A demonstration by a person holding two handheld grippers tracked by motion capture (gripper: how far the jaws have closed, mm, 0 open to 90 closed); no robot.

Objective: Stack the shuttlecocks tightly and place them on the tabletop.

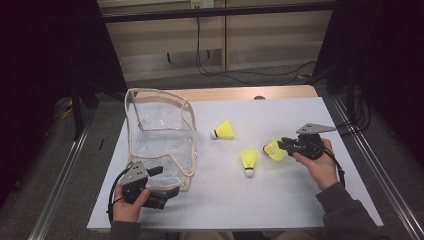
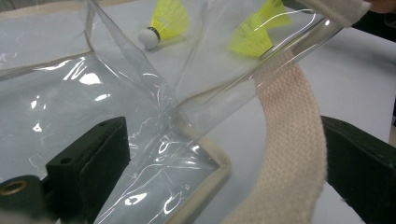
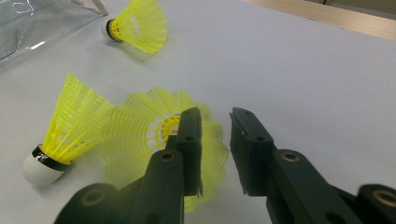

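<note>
A clear plastic bag [image 1: 160,135] with cream trim stands open at the left of the white table sheet [image 1: 290,200]. My left gripper [image 1: 164,181] is open at the bag's near corner. In the left gripper view [image 2: 219,126] the corner and a cream woven strap [image 2: 289,140] lie between its wide jaws. Three yellow shuttlecocks lie right of the bag: one far [image 1: 223,131], one in the middle [image 1: 248,161], one [image 1: 274,150] at my right gripper [image 1: 283,145]. In the right gripper view [image 3: 215,116] the jaws stand narrowly apart, one inside that shuttlecock's [image 3: 140,135] skirt and one outside.
The middle shuttlecock [image 3: 74,126] lies just left of the right gripper's jaws, with the far one [image 3: 137,23] beyond it near the bag. Two shuttlecocks [image 2: 168,21] [image 2: 254,35] show through the bag's film. A wooden edge [image 1: 240,93] borders the table's far side.
</note>
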